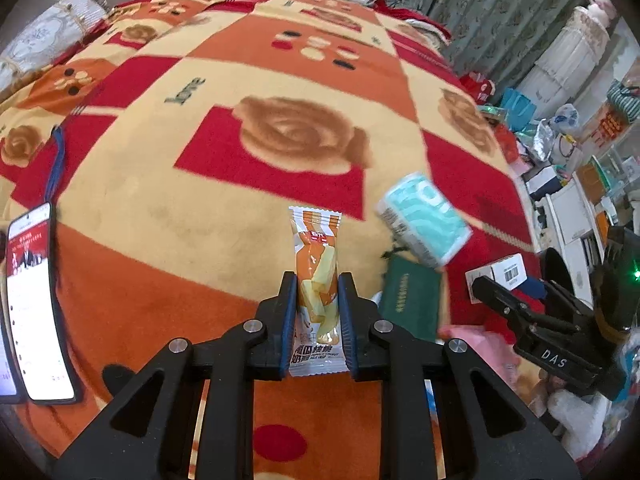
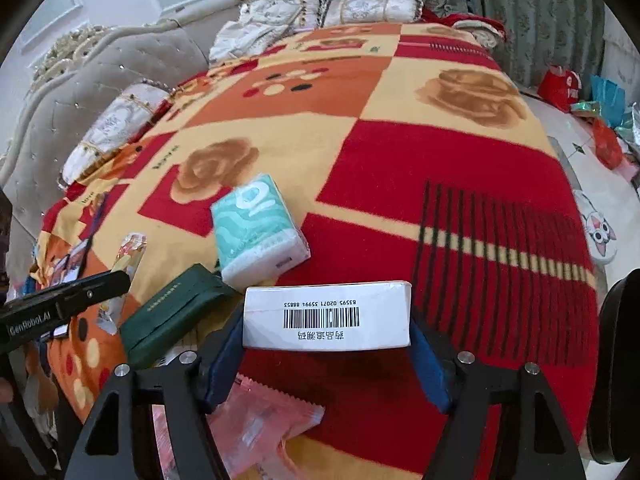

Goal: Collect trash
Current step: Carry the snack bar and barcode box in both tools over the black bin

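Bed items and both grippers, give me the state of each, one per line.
Left gripper: shut on the snack wrapper.
Right gripper: holding the white barcode box.
Tissue pack: sealed, lying on the blanket.
Green booklet: closed, lying flat.
Phone: screen lit.
Pink wrapper: lying loose.

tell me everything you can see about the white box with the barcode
The white box with the barcode is a small oblong carton, seemingly cardboard, closed and undamaged. The face shown carries a black barcode, a row of digits and Chinese characters, all upside down in the right wrist view. It sits level between the blue pads of the right hand-held gripper, which press its two short ends, above the red patterned blanket.
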